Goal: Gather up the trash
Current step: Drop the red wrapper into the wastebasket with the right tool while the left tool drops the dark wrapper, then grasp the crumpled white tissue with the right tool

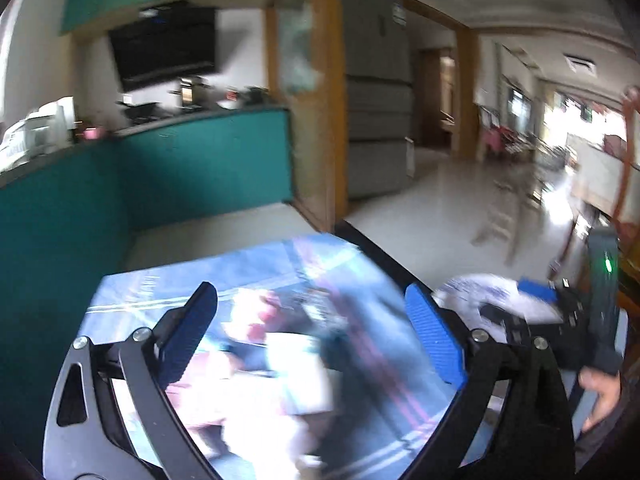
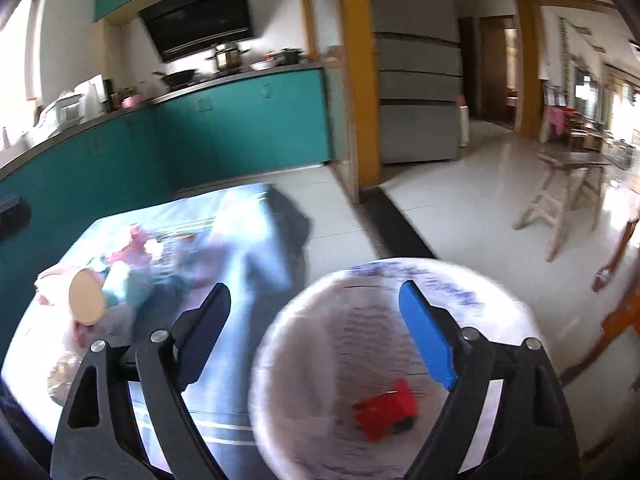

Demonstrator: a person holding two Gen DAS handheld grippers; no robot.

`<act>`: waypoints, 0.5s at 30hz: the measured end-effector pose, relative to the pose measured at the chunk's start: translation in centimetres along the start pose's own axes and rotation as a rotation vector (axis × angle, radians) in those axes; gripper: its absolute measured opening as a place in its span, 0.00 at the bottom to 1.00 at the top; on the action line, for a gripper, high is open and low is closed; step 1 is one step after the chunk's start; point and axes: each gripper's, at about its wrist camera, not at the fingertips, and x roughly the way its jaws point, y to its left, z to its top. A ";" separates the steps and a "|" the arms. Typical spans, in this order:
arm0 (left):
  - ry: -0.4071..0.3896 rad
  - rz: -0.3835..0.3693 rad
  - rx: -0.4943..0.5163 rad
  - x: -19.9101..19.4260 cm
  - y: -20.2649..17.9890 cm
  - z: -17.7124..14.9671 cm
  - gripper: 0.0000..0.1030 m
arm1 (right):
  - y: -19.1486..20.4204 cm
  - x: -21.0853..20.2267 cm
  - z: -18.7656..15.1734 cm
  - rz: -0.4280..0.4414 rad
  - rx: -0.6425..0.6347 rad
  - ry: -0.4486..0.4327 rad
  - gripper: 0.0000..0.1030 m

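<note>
Both your grippers, left point(image 1: 310, 332) and right point(image 2: 314, 330), were spread wide, holding nothing. The red wrapper point(image 2: 386, 408) in the bin point(image 2: 280, 344) looked light and crinkly; pinch its edge.

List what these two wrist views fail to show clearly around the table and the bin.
- Left wrist view: the litter on the table is smeared by motion blur; no item can be named.
- Left wrist view: the right gripper is blurred at the edge.
- Right wrist view: the red item in the bin is blurred; its kind is unclear.
- Right wrist view: the bin's near rim is cut off by the frame's bottom edge.
</note>
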 end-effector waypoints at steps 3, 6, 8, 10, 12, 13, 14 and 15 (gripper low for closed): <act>0.004 0.085 -0.038 -1.2 2.9 -0.4 0.93 | 3.5 1.3 -0.4 0.086 -0.065 0.049 0.82; 0.060 0.129 -0.114 -1.0 6.4 -0.9 0.93 | 6.1 2.1 -1.0 0.092 -0.149 0.073 0.83; 0.088 0.128 -0.162 -2.3 8.1 -1.3 0.93 | 7.4 2.4 -1.4 0.101 -0.190 0.091 0.83; 0.121 0.122 -0.219 -2.1 10.0 -1.5 0.94 | 8.1 2.6 -1.6 0.112 -0.202 0.101 0.83; 0.149 0.118 -0.275 -1.5 11.8 -1.6 0.94 | 8.6 2.8 -1.6 0.119 -0.200 0.108 0.83; 0.156 0.118 -0.293 -1.8 12.0 -1.9 0.94 | 8.6 2.9 -1.6 0.122 -0.197 0.110 0.83; 0.163 0.120 -0.314 -2.0 12.1 -2.0 0.94 | 8.6 2.9 -1.6 0.128 -0.192 0.113 0.83; 0.168 0.120 -0.338 -2.0 12.9 -2.0 0.94 | 8.7 2.9 -1.6 0.135 -0.187 0.116 0.83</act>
